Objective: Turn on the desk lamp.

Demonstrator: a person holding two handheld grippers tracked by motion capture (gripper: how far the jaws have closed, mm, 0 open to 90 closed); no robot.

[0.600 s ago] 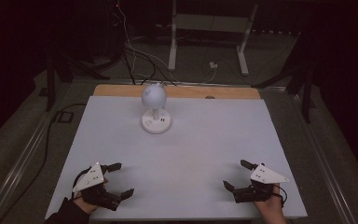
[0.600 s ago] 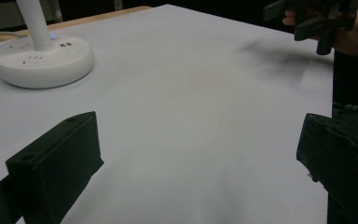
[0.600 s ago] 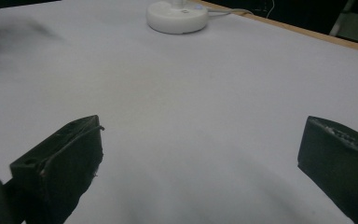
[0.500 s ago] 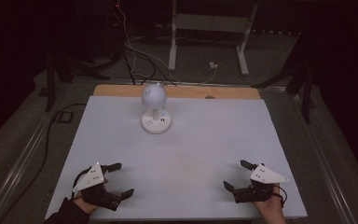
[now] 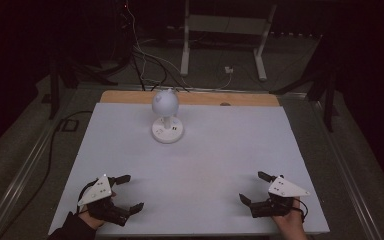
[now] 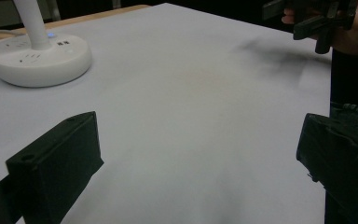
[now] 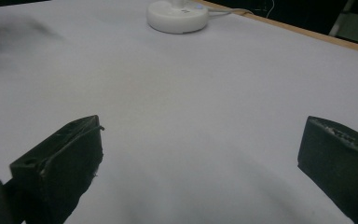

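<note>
One upright lamp (image 5: 167,116), stem vertical.

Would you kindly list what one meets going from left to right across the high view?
left gripper → white desk lamp → right gripper
</note>
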